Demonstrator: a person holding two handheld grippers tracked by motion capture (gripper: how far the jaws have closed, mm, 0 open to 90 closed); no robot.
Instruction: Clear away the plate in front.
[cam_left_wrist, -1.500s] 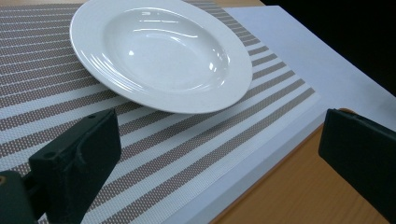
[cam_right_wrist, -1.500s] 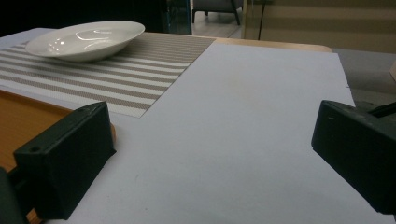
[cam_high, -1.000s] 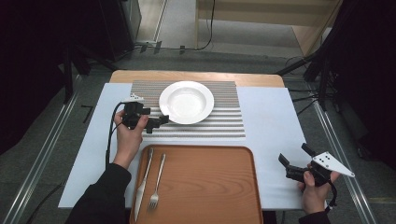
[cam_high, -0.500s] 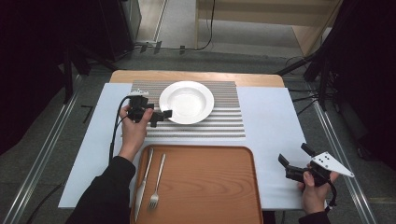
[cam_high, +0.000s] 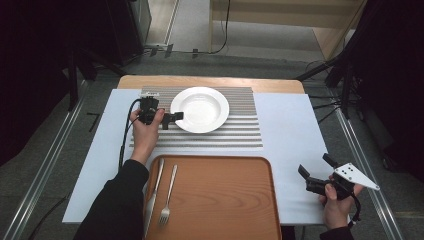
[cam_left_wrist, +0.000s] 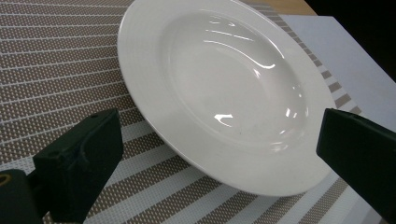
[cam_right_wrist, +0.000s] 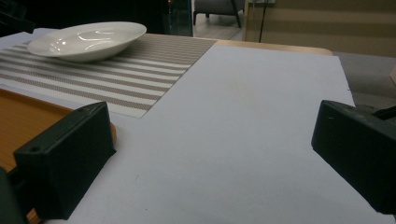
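A wooden table (cam_high: 210, 81) under a pale blue sheet (cam_high: 290, 135) carries a striped placemat (cam_high: 245, 130), with dark floor all round. The left gripper (cam_high: 172, 119) sits at the near-left rim of the white plate (cam_high: 200, 109) — its jaws spread wide, one to each side of that rim in the left gripper view, holding nothing. The plate (cam_left_wrist: 219, 88) lies flat on the placemat (cam_left_wrist: 51, 60) just ahead of it. The right gripper (cam_high: 316, 172) rests well apart, low over the bare sheet (cam_right_wrist: 243, 121), jaws wide open and empty — the plate (cam_right_wrist: 86, 39) far ahead to its left. Behind the left gripper, a wooden tray (cam_high: 220, 200) holds a knife (cam_high: 154, 192) and fork (cam_high: 167, 197).
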